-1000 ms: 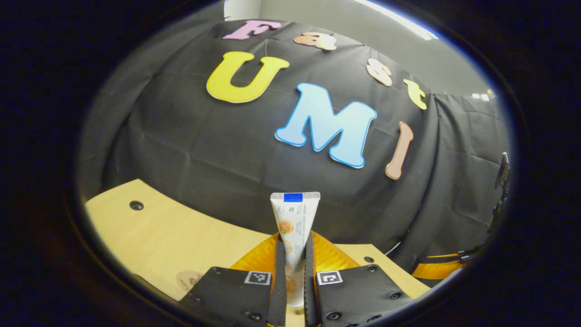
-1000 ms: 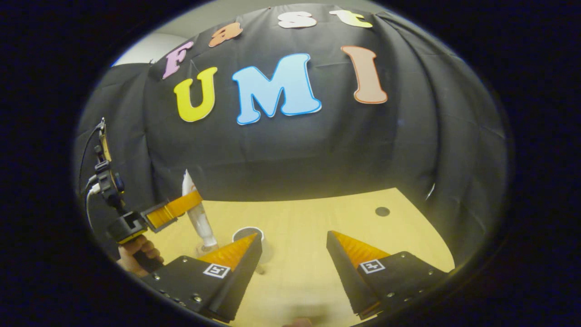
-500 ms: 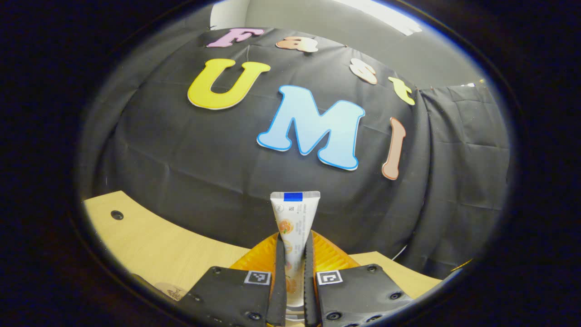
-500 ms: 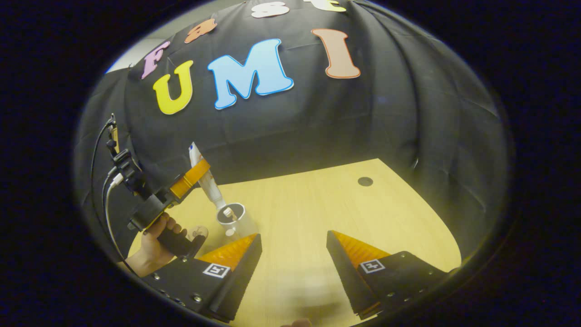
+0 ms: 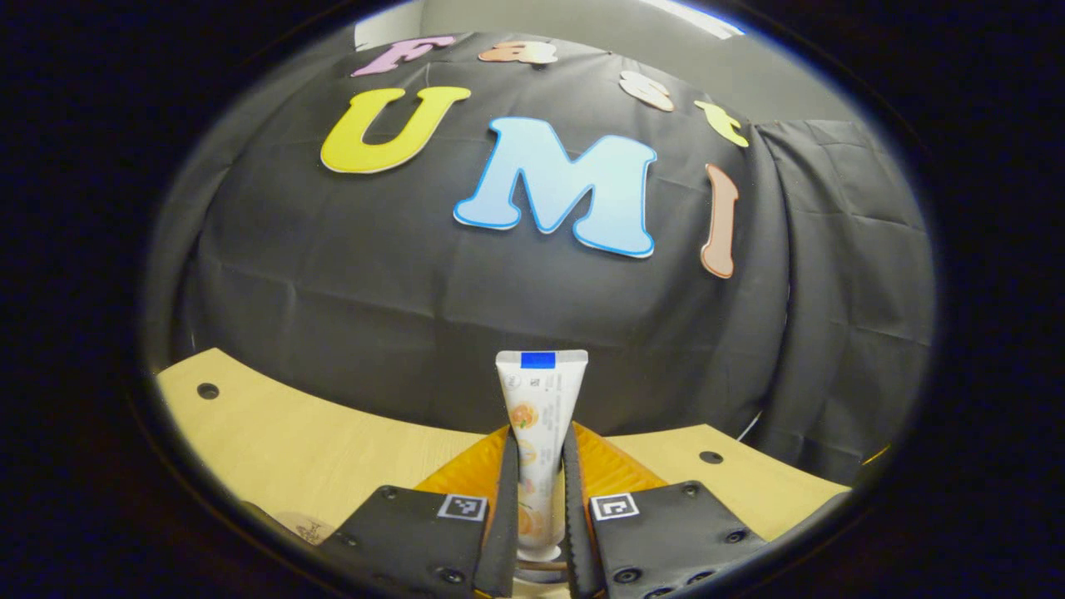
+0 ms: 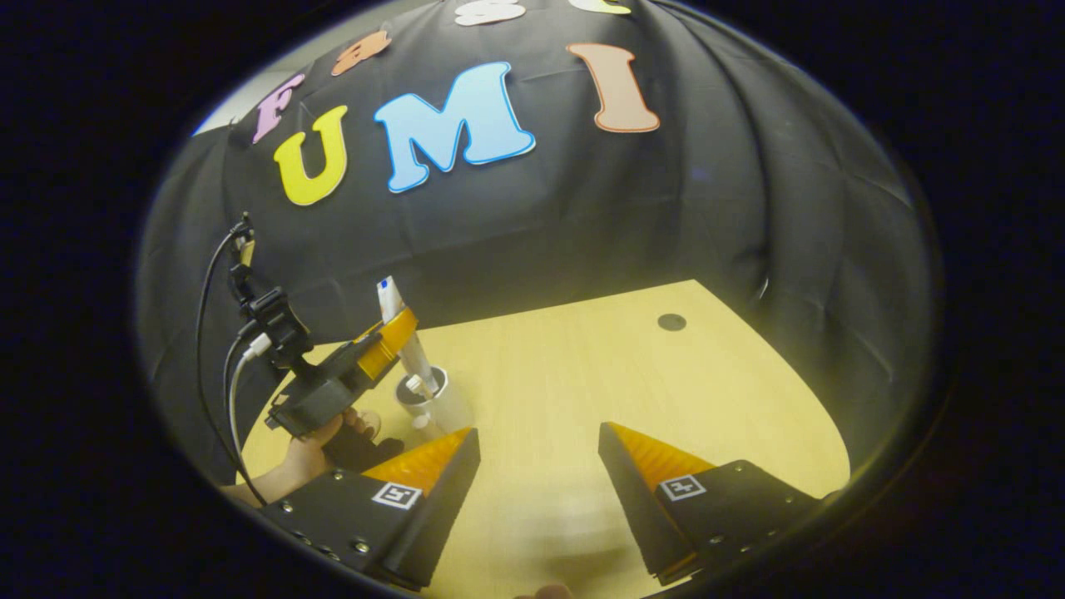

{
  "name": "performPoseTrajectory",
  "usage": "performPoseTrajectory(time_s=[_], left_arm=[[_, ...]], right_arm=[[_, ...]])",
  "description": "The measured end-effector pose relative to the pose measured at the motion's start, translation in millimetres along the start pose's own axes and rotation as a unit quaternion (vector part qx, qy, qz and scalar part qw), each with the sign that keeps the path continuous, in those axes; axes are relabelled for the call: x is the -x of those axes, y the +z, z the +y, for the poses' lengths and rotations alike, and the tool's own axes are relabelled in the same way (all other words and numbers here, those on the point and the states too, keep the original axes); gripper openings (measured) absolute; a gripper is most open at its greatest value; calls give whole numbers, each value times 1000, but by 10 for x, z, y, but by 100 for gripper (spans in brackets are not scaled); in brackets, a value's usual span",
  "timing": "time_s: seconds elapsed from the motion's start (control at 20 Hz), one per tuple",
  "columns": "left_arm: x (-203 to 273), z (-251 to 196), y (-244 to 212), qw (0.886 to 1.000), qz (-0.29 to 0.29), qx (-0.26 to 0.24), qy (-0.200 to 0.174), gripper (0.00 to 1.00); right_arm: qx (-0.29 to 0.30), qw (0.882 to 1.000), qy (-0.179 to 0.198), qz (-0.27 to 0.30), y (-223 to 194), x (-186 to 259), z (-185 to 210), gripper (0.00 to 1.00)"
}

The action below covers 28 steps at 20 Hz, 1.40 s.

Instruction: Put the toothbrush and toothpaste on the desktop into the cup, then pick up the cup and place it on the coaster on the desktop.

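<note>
Left gripper [image 5: 537, 532], pinching the toothpaste [image 5: 539, 416], has swung it from beside the cup [image 6: 424, 399] to cap-down in its mouth; release next; right gripper [image 6: 539, 466] spread, idle.

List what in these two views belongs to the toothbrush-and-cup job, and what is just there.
Job:
- toothpaste, clamped in the left tool, cap end lowered at the cup
- cup, a white item already standing in it
- coaster, at the desk's near left edge
- right tool, open, holding nothing

Just there:
- desktop with its round holes
- cables on the left tool
</note>
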<state>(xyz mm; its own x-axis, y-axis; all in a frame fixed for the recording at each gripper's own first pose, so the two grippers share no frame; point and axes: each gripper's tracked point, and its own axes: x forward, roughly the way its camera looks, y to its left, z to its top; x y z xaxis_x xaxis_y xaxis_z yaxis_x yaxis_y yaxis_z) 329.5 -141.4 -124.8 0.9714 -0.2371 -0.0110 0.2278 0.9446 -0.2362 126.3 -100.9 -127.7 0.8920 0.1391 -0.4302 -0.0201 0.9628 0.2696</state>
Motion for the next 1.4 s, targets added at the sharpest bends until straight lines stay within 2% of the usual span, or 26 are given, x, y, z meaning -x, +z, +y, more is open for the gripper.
performPoseTrajectory(time_s=[0.2, 0.4, 0.45, 0.5, 0.55, 0.6, 0.65, 1.1, 1.35, 1.4], left_arm=[[26, -45, 1, 1000, 5, -8, -13, 38], [49, -69, 68, 1000, 3, -11, -23, 58], [51, -84, 52, 1000, 7, -11, -29, 58], [56, -89, 35, 999, 12, -12, -28, 64], [85, -77, 25, 1000, 14, -14, -24, 76], [125, -70, 44, 1000, 12, -14, -23, 79], [168, -73, 85, 1000, 7, -9, -25, 89], [629, 217, 619, 999, -35, 5, -1, 93], [1044, 579, 952, 998, -58, -7, 39, 95], [1121, 638, 996, 997, -60, -13, 51, 99]], right_arm=[[-4, 1000, 2, 10, -48, -58, 59, 88], [-10, 1000, 5, 13, -49, -87, 141, 88], [-12, 1000, 6, 16, -58, -104, 163, 88], [-13, 1000, 7, 17, -65, -111, 187, 88], [-14, 1000, 9, 17, -54, -115, 214, 88], [-14, 1000, 10, 19, -68, -107, 235, 88], [-13, 1000, 11, 20, -77, -114, 252, 88], [12, 998, 35, 47, -183, -328, 498, 88], [18, 995, 58, 74, -297, -550, 770, 88], [23, 994, 62, 83, -335, -606, 811, 88]])
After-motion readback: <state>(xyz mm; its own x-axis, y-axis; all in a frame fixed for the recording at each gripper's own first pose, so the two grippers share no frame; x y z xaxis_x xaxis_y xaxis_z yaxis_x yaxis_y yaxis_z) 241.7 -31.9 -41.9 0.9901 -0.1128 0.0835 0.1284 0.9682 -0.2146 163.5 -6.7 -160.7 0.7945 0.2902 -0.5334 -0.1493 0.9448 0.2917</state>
